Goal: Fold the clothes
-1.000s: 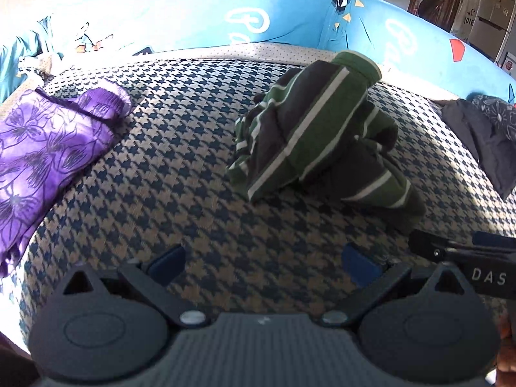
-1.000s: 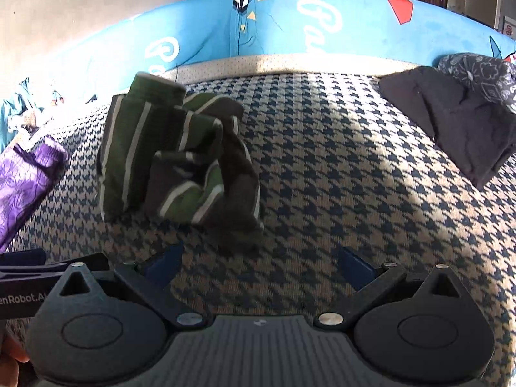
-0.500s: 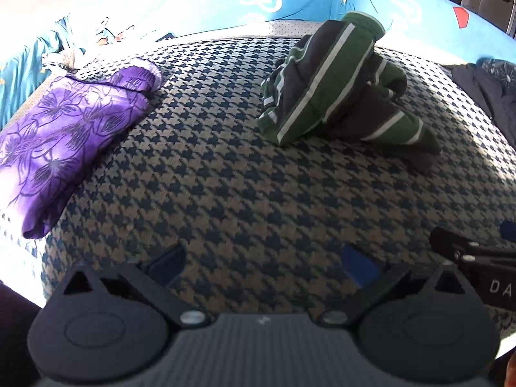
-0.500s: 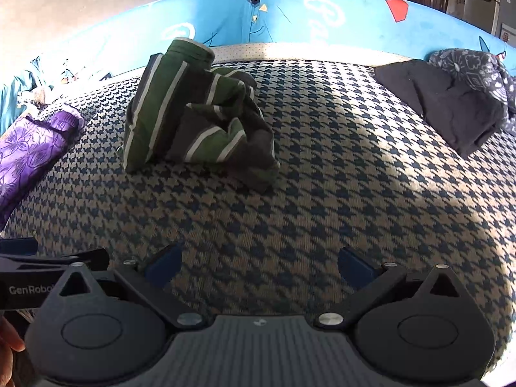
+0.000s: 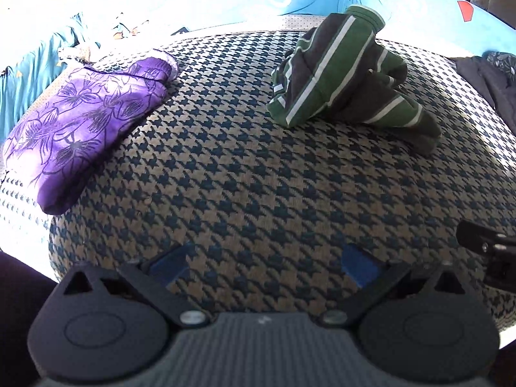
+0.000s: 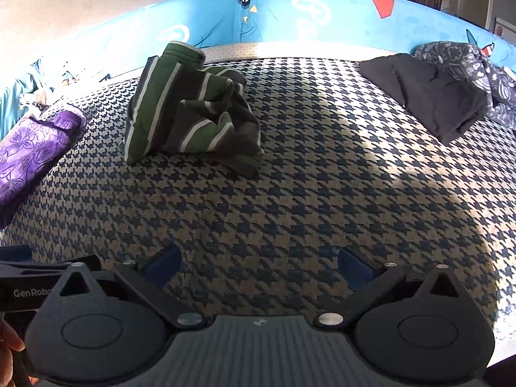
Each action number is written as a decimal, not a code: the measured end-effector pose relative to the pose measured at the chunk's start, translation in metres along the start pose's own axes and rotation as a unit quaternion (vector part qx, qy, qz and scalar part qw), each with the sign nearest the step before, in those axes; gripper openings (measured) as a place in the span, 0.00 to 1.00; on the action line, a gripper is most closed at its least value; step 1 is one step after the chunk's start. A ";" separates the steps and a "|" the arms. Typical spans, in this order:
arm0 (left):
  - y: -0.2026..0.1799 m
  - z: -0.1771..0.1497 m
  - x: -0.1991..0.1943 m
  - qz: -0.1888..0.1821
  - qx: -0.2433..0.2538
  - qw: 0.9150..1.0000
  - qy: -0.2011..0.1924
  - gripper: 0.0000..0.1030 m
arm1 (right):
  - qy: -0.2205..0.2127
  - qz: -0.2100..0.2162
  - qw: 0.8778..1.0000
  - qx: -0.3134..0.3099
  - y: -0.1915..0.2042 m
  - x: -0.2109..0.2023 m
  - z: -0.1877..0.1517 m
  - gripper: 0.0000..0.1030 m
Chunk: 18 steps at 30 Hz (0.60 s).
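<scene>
Both grippers have been drawn back from the striped shirt (image 5: 348, 74) over the last second; in both wrist views the shirt now sits farther off, with a wide stretch of bare houndstooth cover (image 5: 251, 187) between it and the fingertips. The shirt is seen lying bunched near the middle of the bed, toward the blue headboard (image 6: 290, 16), its shape unchanged. The left gripper (image 5: 264, 262) is held with jaws spread, nothing between them. The right gripper (image 6: 258, 262) is likewise released and empty.

A purple garment (image 5: 84, 122) is noted folded at the left edge; a dark pile (image 6: 429, 96) waits at the right. Judged: the shirt is not yet folded flat, and the retreat suggests repositioning before a fresh grasp.
</scene>
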<state>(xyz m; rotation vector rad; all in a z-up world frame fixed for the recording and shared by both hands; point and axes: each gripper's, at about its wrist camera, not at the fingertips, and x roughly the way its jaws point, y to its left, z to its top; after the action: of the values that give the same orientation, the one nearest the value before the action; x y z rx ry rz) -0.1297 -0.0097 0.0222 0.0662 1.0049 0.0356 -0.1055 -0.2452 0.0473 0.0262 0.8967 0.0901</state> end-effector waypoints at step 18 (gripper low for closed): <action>-0.006 -0.003 -0.011 -0.003 0.007 1.000 0.001 1.00 | 0.000 -0.015 0.999 -0.035 0.005 -0.003 -0.002 1.00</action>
<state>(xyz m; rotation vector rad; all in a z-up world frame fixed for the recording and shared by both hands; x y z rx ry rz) -0.1377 -0.0161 0.0292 0.0761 1.0066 0.0223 -0.1092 -0.2410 0.0487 -0.0530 0.8941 0.0945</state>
